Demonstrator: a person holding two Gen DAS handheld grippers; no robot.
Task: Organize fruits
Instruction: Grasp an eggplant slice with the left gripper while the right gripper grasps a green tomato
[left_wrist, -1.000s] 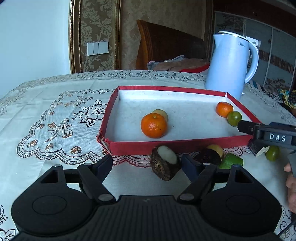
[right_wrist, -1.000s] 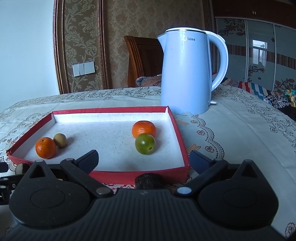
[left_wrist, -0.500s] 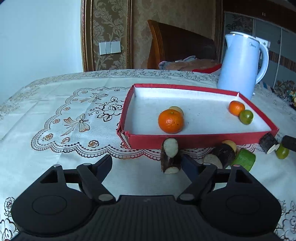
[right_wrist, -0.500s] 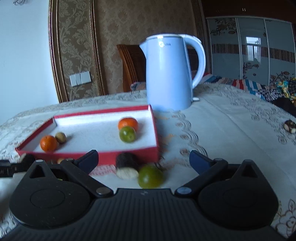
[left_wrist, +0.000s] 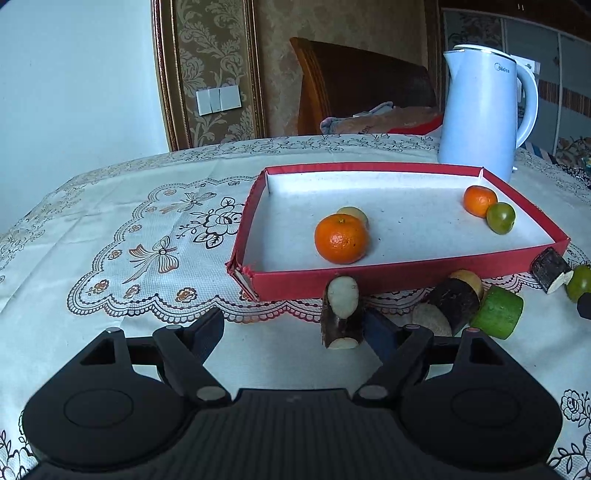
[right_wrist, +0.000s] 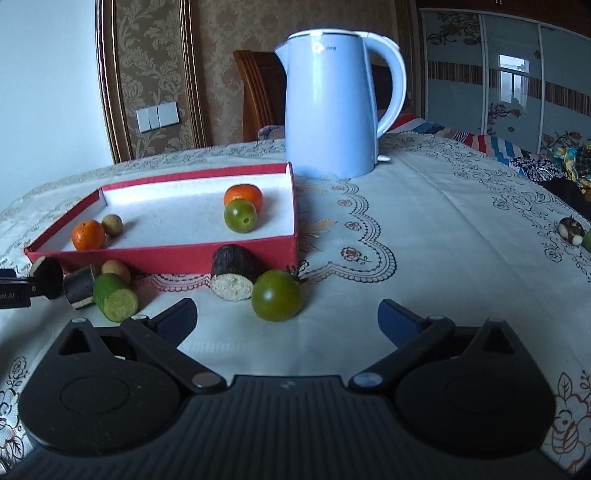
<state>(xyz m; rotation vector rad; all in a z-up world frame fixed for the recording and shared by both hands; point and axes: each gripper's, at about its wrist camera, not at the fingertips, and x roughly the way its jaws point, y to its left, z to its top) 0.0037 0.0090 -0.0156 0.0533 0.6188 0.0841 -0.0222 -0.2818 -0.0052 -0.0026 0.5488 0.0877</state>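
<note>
The left gripper (left_wrist: 293, 325) stands with its jaws wide apart and grips nothing; a dark-skinned cane piece (left_wrist: 341, 314) with pale cut ends lies on the tablecloth (left_wrist: 110, 258) just in front of them, close against the inner side of the right-hand finger, its far end at the near wall of the red tray (left_wrist: 406, 275). The right gripper (right_wrist: 286, 317) is likewise spread wide and empty, with a round green fruit (right_wrist: 277, 295) on the cloth just beyond its fingertips, slightly left of midway.

Taking the red tray as the landmark: it is a shallow box, red outside and white inside, its near left corner torn. Inside it, toward the near left, sits a bright dimpled orange mandarin (left_wrist: 341, 239) with a small tan round fruit (left_wrist: 354, 215) touching it from behind. At the tray's far right corner a smaller mandarin (left_wrist: 479, 200) touches a glossy green fruit (left_wrist: 500, 218).

Outside the tray, along its near wall, lie a second dark cane piece (left_wrist: 454, 301), a small yellowish fruit (left_wrist: 467, 278) behind it, and a green cylinder (left_wrist: 498, 312) with a lighter cut face beside it. At the tray's near right corner a third dark piece (right_wrist: 232, 275) with a rough whitish end touches the round green fruit.

Behind the tray stands a pale blue kettle (right_wrist: 332, 110). Well to the tray's right, near the table edge, lies a small dark object (right_wrist: 570, 230).
</note>
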